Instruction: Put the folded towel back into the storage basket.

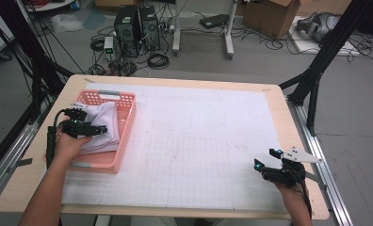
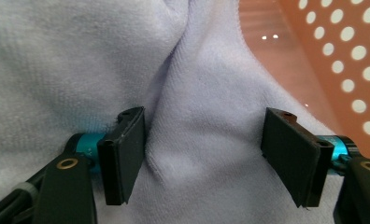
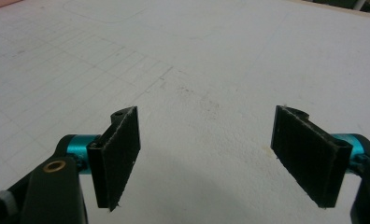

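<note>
A pale lilac-white towel [image 1: 102, 127] lies crumpled in a pink perforated basket [image 1: 127, 123] at the table's left. My left gripper [image 1: 100, 128] is down inside the basket, open, its jaws straddling a raised fold of the towel [image 2: 206, 135]. The basket's orange-pink wall [image 2: 351, 60] shows beyond the towel. My right gripper [image 1: 264, 160] hovers open over the white gridded mat near the table's right front, with nothing between its jaws [image 3: 206, 158].
The white gridded mat [image 1: 198, 141] covers most of the wooden table [image 1: 279, 94]. On the floor beyond stand computer towers [image 1: 137, 30], cables and a cardboard box [image 1: 271, 16]. Black frame legs [image 1: 316, 80] rise at the right.
</note>
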Demonstrator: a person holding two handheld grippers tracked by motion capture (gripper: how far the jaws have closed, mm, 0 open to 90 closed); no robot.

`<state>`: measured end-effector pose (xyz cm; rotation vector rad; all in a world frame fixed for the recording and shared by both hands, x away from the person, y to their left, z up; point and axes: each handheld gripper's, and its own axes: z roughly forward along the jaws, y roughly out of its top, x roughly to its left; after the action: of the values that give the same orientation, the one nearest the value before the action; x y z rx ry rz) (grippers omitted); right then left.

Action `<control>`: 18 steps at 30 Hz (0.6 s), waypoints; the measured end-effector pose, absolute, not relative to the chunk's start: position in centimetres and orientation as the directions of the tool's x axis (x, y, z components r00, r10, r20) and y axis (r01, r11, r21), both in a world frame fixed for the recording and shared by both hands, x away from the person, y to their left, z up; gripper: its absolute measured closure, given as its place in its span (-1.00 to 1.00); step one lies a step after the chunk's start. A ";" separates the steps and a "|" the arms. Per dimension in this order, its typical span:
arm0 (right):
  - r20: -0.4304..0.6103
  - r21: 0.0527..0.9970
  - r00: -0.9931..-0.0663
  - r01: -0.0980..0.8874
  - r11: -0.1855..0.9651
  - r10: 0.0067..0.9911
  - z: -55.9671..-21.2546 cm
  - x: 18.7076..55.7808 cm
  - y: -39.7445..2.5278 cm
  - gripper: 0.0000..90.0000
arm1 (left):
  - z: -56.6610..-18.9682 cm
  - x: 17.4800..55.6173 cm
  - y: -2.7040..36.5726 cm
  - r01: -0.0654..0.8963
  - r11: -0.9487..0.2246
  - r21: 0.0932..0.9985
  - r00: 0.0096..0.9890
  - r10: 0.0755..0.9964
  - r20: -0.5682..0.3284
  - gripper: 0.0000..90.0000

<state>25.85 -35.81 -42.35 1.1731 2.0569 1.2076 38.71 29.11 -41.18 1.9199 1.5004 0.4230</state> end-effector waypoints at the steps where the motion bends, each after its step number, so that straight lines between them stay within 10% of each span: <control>1: 0.018 0.868 -0.520 0.432 0.245 0.854 -42.4 25.9 -35.8 -0.49 | -41.2 38.7 29.1 0.736 -0.129 0.665 0.299 0.943 -0.148 -0.29; 12: 0.019 0.867 -0.521 0.433 0.245 0.854 -42.4 25.8 -35.7 -0.49 | -41.4 38.4 28.1 0.661 -0.306 0.685 0.566 0.803 -0.187 0.00; 18: 0.019 0.866 -0.522 0.435 0.247 0.853 -42.4 25.9 -35.8 -0.49 | -40.4 38.3 29.1 0.659 -0.176 0.731 0.434 0.883 -0.179 -0.31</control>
<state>25.88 -35.75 -42.39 1.1716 2.0635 1.2066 38.28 29.09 -40.36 1.9162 1.3027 0.3683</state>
